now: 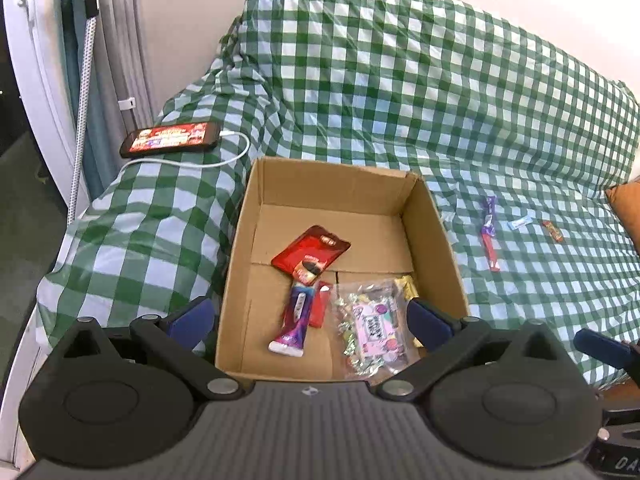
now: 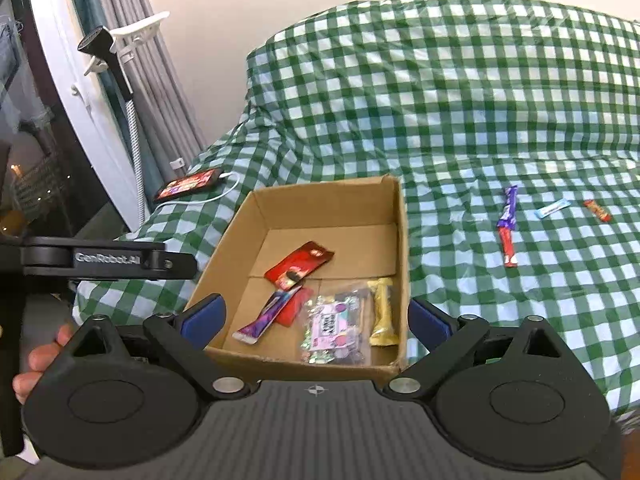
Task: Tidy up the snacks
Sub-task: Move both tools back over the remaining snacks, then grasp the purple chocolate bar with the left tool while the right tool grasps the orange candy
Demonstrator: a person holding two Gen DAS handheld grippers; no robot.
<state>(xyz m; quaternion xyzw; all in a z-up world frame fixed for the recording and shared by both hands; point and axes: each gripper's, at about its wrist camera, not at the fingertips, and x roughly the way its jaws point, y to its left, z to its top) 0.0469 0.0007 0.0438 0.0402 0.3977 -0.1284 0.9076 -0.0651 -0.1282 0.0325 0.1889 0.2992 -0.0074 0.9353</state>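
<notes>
An open cardboard box [image 1: 436,240] [image 2: 402,240] sits on the green checked cloth. Inside lie a red packet [image 1: 310,250] [image 2: 300,266], a purple bar [image 1: 294,318] [image 2: 266,316], a clear candy bag [image 1: 372,326] [image 2: 336,330] and a gold bar [image 2: 382,312]. Right of the box on the cloth lie a purple-red bar [image 1: 490,232] [image 2: 507,226], a small light-blue snack [image 1: 520,222] [image 2: 552,208] and a small red-orange snack [image 1: 553,230] [image 2: 597,210]. My left gripper [image 1: 308,320] is open and empty above the box's near edge. My right gripper [image 2: 314,320] is open and empty, also above the box's near edge.
A phone [image 1: 170,139] [image 2: 188,184] with a white cable [image 1: 208,160] lies on the cloth left of the box. A curtain, a white frame and a pole [image 2: 136,148] stand at the left. An orange cushion [image 1: 628,208] is at the far right.
</notes>
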